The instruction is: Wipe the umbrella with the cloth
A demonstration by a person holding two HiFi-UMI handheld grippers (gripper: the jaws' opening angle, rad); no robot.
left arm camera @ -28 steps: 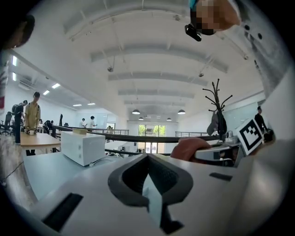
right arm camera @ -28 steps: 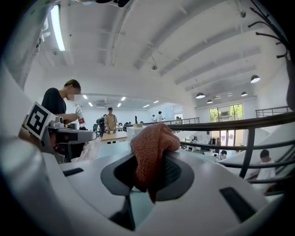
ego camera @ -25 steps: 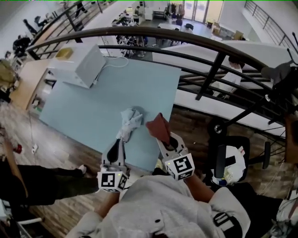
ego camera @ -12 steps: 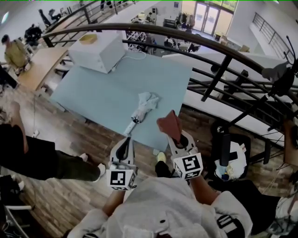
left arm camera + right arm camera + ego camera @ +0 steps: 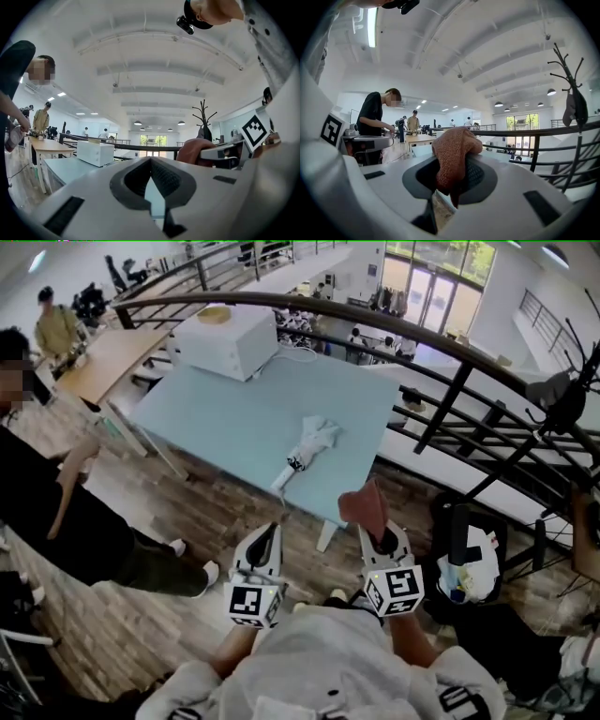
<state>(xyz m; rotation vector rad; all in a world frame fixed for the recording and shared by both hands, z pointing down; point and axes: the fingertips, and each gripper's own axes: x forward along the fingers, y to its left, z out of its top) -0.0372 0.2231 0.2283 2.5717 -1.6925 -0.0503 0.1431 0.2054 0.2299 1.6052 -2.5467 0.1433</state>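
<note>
Backing away from the bench [image 5: 225,413] is the big change here. A second ago both tongs were right up at its near edge, with the left tongs [image 5: 271,532] almost on the umbrella handle. Now they both hang over the wooden floor, well apart from the bench.

The umbrella [image 5: 311,444] didn't come along. It's folded up and lying near the bench's near right corner, with its handle end reaching toward the near edge. I'd say the wiping is either done or paused, since nothing touches the umbrella right now.

The left tongs are closed with nothing in them. The right tongs [image 5: 379,532] are clamped on the reddish-brown cloth [image 5: 365,504], which bunches up above the jaws with a bit hanging down between them.

Container-wise there's not much: a white box [image 5: 228,341] sits at the bench's far left corner, closed as far as I can see. There's a yellowish round thing [image 5: 214,313] on top of it. No clue what's inside either one.
</note>
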